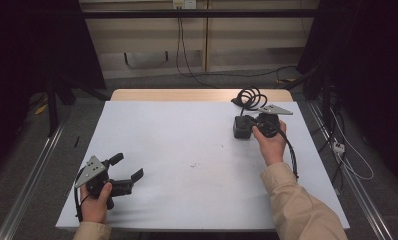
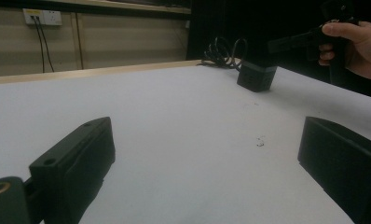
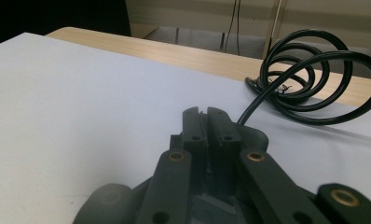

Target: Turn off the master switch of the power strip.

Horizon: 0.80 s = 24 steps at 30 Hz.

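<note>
— High view, right of frame: right hand-held gripper [image 1: 251, 123], jaws pressed together, tips at black adapter block [image 1: 242, 127] on white surface [image 1: 187, 150]; pinch on it unclear.
— Lower left: left hand-held gripper [image 1: 127, 167], jaws spread, nothing between. Coiled cable [image 3: 309, 74] behind block.

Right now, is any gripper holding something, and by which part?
The right gripper is shut above the black power adapter; whether it grips it cannot be told. The left gripper is open, holding nothing.
</note>
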Motion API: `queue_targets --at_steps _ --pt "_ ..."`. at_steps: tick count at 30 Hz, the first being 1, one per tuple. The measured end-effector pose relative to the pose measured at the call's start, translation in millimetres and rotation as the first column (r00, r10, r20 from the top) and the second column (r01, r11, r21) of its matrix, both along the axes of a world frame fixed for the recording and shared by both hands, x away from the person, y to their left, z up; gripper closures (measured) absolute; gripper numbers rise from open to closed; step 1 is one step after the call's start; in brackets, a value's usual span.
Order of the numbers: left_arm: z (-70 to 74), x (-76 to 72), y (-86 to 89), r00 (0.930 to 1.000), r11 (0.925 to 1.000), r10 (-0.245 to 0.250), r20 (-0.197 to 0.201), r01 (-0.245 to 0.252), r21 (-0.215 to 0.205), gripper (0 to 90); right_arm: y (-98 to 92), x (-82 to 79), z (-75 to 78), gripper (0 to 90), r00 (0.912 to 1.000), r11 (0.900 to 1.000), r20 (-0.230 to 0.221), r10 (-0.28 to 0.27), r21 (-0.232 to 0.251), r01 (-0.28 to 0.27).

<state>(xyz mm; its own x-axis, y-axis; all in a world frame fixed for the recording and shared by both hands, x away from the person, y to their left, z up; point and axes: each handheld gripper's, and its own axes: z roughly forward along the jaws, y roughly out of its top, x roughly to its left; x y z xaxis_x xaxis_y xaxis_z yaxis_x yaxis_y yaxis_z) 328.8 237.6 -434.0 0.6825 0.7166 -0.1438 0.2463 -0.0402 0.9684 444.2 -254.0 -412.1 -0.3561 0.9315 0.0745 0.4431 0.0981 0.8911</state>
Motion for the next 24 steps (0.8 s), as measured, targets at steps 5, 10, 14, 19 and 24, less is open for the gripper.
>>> queue_targets --at_steps 5,10,14,19,24 --pt "-0.1 0.1 0.2 1.0000 1.0000 0.001 -0.001 -0.001 -0.002 3.5 -0.2 0.8 -1.0 88.2 1.0000 1.000 -0.002 -0.008 -0.001 0.008" --pt "0.1 0.0 0.4 1.0000 1.0000 0.004 0.001 -0.004 0.000 3.5 -0.4 1.8 -1.5 90.0 1.0000 1.000 -0.007 0.002 -0.011 -0.002" --pt "0.4 -0.4 0.4 1.0000 1.0000 0.008 0.002 -0.008 -0.001 3.5 1.5 3.0 -0.9 90.0 0.9999 1.000 -0.009 0.013 -0.024 -0.013" --pt "0.6 -0.3 0.9 1.0000 1.0000 0.007 0.005 -0.007 0.002 3.5 3.1 4.4 -0.1 90.0 0.9998 1.000 -0.014 0.014 -0.026 -0.014" --pt "0.5 -0.1 1.3 1.0000 1.0000 0.004 0.007 -0.004 0.002 3.5 2.3 5.5 -1.8 90.0 0.9996 0.999 -0.023 0.013 -0.031 -0.014"
